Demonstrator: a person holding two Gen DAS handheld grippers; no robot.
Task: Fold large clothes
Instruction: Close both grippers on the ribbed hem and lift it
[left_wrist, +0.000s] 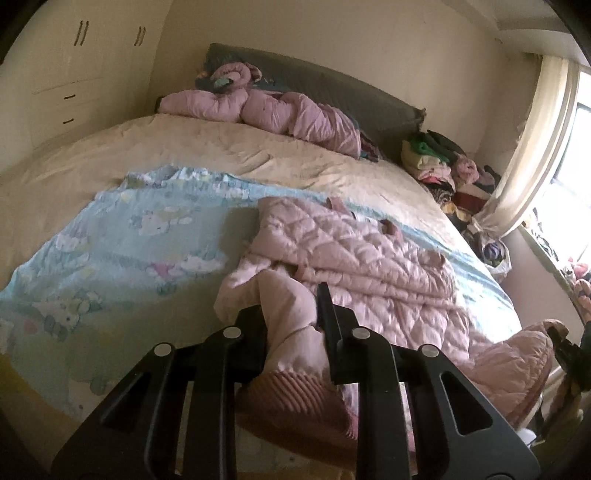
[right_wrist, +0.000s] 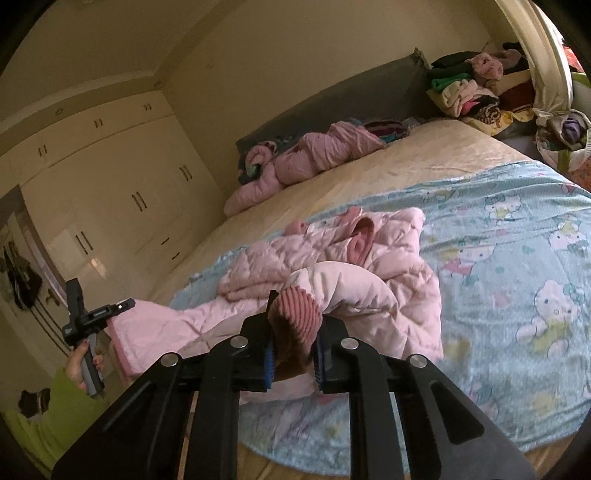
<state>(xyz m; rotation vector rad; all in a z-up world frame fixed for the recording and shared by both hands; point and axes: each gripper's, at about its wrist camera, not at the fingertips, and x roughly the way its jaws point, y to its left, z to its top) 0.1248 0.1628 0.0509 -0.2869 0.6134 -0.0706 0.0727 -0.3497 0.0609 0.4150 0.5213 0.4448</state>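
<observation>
Currently, status per item:
Jacket: pink quilted jacket (left_wrist: 354, 254), crumpled, lying on the blue cartoon-print blanket (left_wrist: 110, 240) toward the bed's near edge; ribbed darker-pink cuffs, body partly doubled over itself.
Left gripper: left gripper (left_wrist: 291, 314) jaws closed tight on one sleeve (left_wrist: 291, 332), just above its ribbed cuff (left_wrist: 295, 398); sleeve lifted off the blanket, cuff hanging toward the camera.
Right gripper: right gripper (right_wrist: 293, 332) jaws pinched on the other ribbed cuff (right_wrist: 295, 314); blue pads (right_wrist: 269, 365) pressing both sides, sleeve bunched behind it.
Cross-view: right view shows the left gripper (right_wrist: 99, 314) at the bed's left edge with pink fabric at its tip, held by a hand (right_wrist: 83, 365) in a lime-green sleeve.
Bed: cream bedspread (left_wrist: 184, 147) under the blanket; second pink puffy garment (left_wrist: 258, 107) heaped at the head edge against a grey headboard (left_wrist: 332, 85).
Room: cream wardrobe (right_wrist: 110, 177) with dark handles along one wall; pile of mixed clothes (left_wrist: 443, 162) at the bed's far corner beside a curtained window (left_wrist: 576, 184).
</observation>
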